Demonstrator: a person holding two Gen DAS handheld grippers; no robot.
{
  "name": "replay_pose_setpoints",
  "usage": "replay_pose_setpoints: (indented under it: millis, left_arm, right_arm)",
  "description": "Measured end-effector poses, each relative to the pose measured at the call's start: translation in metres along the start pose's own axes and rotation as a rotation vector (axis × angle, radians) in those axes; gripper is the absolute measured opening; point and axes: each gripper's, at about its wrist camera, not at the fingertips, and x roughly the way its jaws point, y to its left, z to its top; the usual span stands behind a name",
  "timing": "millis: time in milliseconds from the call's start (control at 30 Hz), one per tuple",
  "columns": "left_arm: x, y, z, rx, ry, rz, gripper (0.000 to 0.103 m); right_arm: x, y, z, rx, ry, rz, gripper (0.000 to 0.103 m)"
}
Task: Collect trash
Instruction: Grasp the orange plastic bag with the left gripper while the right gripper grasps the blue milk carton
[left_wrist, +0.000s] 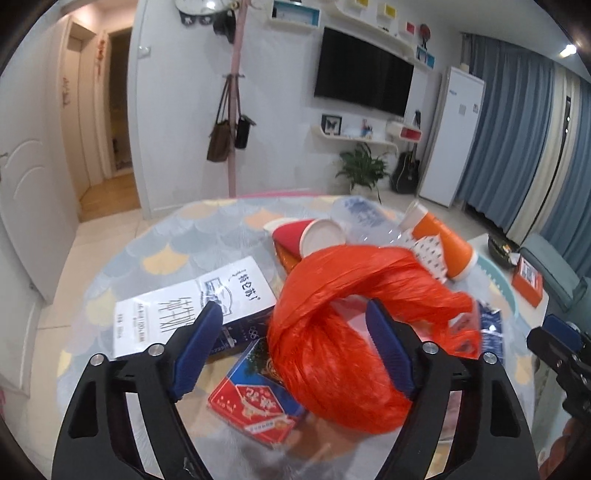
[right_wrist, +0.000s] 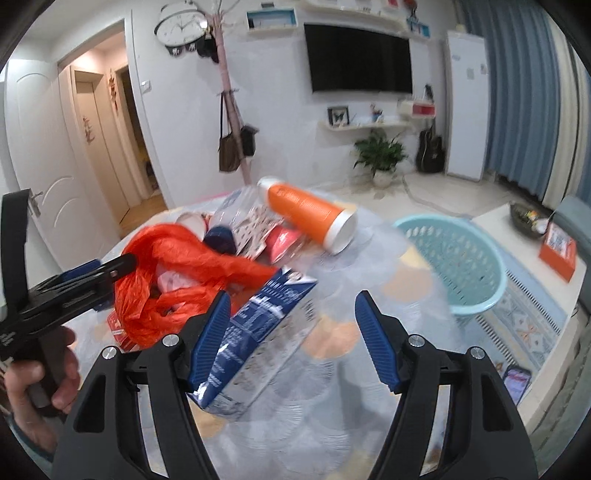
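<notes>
The left gripper (left_wrist: 295, 319) is hovering over the worktop (left_wrist: 122, 258) with its fingers (left_wrist: 207, 332) spread. The orange plastic bag (left_wrist: 332, 332) is bulging up between them; whether either pad is touching it cannot be told. A red packet (left_wrist: 255, 406) is lying under the bag, nearer the left finger, and a white printed pouch (left_wrist: 177, 306) is lying beyond that finger's tip. Paper cups (left_wrist: 443, 243) and a clear bottle (left_wrist: 365, 218) are lying past the bag.

The right gripper (right_wrist: 293, 306) is also holding its fingers (right_wrist: 373, 332) spread, pinching nothing. A blue carton (right_wrist: 258, 317) is lying against the left finger. Beyond the right finger, a light-blue basket (right_wrist: 461, 258) is standing on the floor.
</notes>
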Motion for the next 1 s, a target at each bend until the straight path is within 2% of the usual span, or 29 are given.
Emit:
replay_pose_setpoints:
  millis: [100,233,367,433,500,533,567,767,900,1000]
  left_arm:
    - [0.012,0.006,0.000,-0.013,0.033,-0.018,0.072]
    - [0.017,0.006,0.004,-0.008,0.033,-0.018,0.072]
    - [0.016,0.000,0.007,0.003,0.036,-0.029,0.065]
    - [0.018,-0.004,0.009,0.013,0.039,-0.030,0.057]
    - [0.020,-0.008,0.009,0.023,0.049,-0.029,0.036]
    - [0.022,-0.008,0.009,0.024,0.061,-0.030,0.033]
    - [0.022,-0.008,0.009,0.023,0.058,-0.018,0.025]
    - [-0.008,0.003,0.006,-0.018,-0.023,0.004,0.019]
    - [-0.040,0.019,0.009,-0.061,-0.092,0.010,0.018]
    - [-0.061,0.029,0.012,-0.072,-0.139,0.031,0.018]
  right_arm:
    - [0.012,0.006,0.001,0.017,0.044,0.017,0.066]
    - [0.030,0.013,0.001,0.046,0.111,0.010,0.066]
    - [0.048,0.015,-0.005,0.093,0.191,0.047,0.066]
    - [0.050,0.017,-0.007,0.101,0.199,0.048,0.066]
    - [0.049,0.015,-0.007,0.117,0.200,0.053,0.066]
    - [0.047,0.013,-0.007,0.124,0.196,0.052,0.066]
    - [0.046,0.011,-0.007,0.129,0.191,0.052,0.066]
    - [0.051,0.001,-0.004,0.163,0.213,0.063,0.066]
    - [0.057,0.005,-0.005,0.172,0.243,0.092,0.066]
    - [0.055,0.008,-0.002,0.173,0.229,0.085,0.066]
